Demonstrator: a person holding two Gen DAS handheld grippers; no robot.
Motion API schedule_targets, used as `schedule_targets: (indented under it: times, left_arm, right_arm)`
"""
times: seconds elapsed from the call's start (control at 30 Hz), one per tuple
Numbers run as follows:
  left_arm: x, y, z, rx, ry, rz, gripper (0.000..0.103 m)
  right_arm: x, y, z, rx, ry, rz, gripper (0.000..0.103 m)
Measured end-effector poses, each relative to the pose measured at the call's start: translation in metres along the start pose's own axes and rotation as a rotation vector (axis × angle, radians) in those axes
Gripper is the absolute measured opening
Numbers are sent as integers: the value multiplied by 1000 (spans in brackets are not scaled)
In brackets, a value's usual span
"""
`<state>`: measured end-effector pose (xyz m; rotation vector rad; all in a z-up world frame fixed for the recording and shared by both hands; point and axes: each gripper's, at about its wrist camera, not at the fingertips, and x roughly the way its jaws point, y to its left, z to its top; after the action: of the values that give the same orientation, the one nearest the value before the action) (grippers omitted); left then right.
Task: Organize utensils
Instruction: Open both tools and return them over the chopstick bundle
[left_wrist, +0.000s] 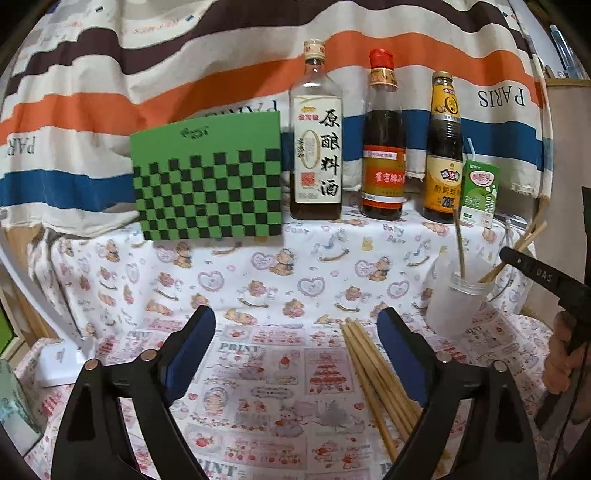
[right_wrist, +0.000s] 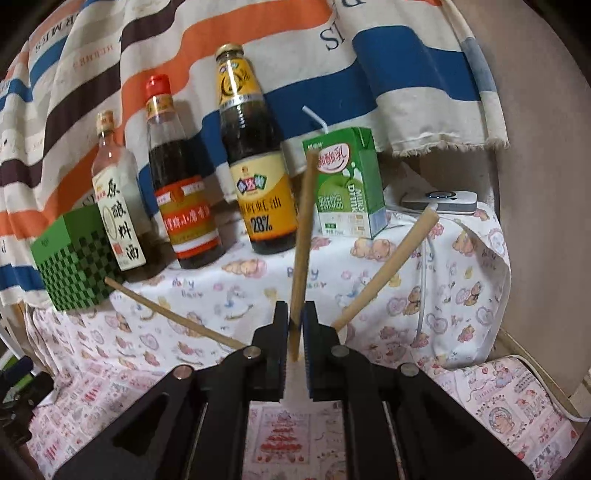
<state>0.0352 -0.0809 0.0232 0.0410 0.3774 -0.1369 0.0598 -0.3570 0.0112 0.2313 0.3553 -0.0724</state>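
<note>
My left gripper (left_wrist: 295, 317) stands wide open just above the printed cloth, nothing gripped. A bundle of several wooden chopsticks (left_wrist: 373, 373) lies flat between its fingers, close to the right one. To the right, a translucent cup (left_wrist: 454, 306) holds a few chopsticks (left_wrist: 460, 251). In the right wrist view my right gripper (right_wrist: 295, 314) has its jaws only slightly apart around one upright chopstick (right_wrist: 304, 229), with a thin gap beside it. Two more chopsticks (right_wrist: 388, 269) fan out left and right from under the fingers. The cup is hidden there.
Along the back stand a green chequered box (left_wrist: 207, 181), three sauce bottles (left_wrist: 382, 147) and a green milk carton (left_wrist: 480, 192) before a striped cloth. A white device (right_wrist: 439, 201) with a cable sits at back right. A hand (left_wrist: 565, 350) holds the right gripper.
</note>
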Motion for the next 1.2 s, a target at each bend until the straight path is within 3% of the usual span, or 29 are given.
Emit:
schedule_targets:
  times: [0.07, 0.17, 0.27, 0.33, 0.4, 0.53, 0.73, 0.9, 1.2]
  left_arm:
    - [-4, -1, 0, 15, -18, 22, 95]
    - [-7, 1, 0, 9, -26, 36, 98]
    - [-9, -1, -1, 17, -39, 49, 102]
    - [-9, -5, -3, 37, -42, 65, 102]
    - [-6, -9, -6, 61, -37, 74, 102]
    - [2, -9, -8, 24, 50, 4, 102]
    - [6, -2, -10, -29, 75, 19, 102]
    - [13, 4, -13, -52, 103, 44, 102]
    - [25, 11, -17, -83, 183, 63, 102]
  right_arm:
    - [1, 1, -4, 33, 101, -30, 23]
    - [-2, 4, -15, 69, 202, 46, 42]
    - [-4, 13, -27, 58, 228, 95, 45]
    - [-4, 23, -34, 4, 241, 126, 54]
    - [-1, 32, -43, -54, 266, 151, 56]
    - [4, 41, -53, -92, 319, 194, 63]
    - [9, 48, -61, -121, 382, 209, 66]
    - [17, 63, -76, -237, 483, 91, 66]
    - [16, 75, -94, -310, 578, 122, 66]
